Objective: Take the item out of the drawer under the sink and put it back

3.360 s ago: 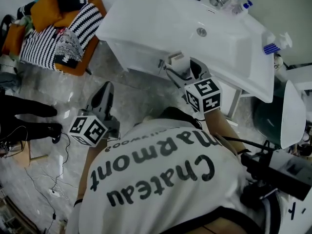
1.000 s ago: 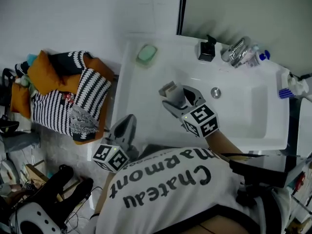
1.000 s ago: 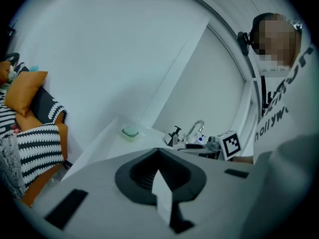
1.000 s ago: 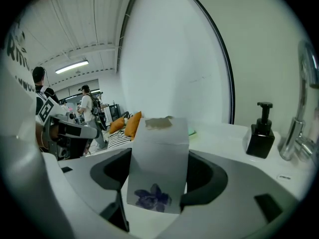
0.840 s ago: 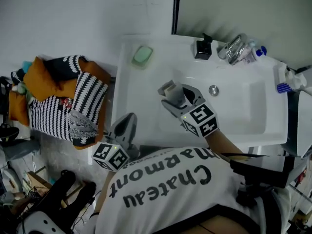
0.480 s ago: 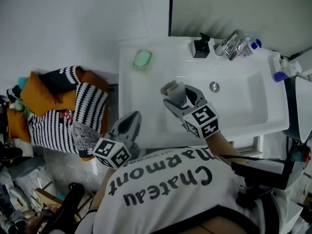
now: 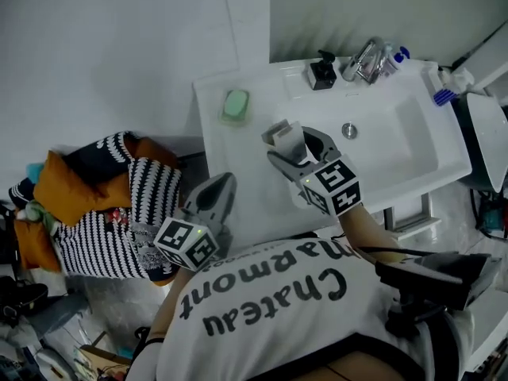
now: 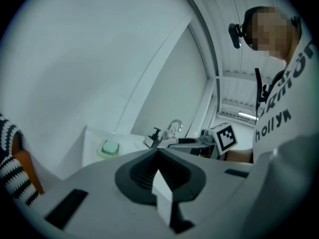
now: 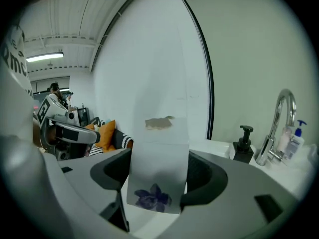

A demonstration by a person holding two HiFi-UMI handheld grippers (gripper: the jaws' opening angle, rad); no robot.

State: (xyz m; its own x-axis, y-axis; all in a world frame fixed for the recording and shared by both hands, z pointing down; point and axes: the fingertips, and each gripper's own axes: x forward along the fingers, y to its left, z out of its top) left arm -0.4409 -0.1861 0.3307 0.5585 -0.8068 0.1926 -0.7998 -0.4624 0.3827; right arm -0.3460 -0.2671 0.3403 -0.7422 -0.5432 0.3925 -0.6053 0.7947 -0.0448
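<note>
while the packet (image 9: 158, 158) is clamped in the right gripper (image 7: 292, 143) above the sink (image 7: 401, 153), the taking-out step is judged done; a lowering back to the drawer, unseen here, is called for next. the left gripper (image 7: 211, 201) is closed on nothing.

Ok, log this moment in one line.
right gripper: shut on packet | left gripper: shut, empty | place: over sink

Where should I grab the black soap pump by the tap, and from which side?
Probably by its boxy body, below the pump head, coming from the basin side: the soap pump stands upright at the back edge, with the tap close beside it.
</note>
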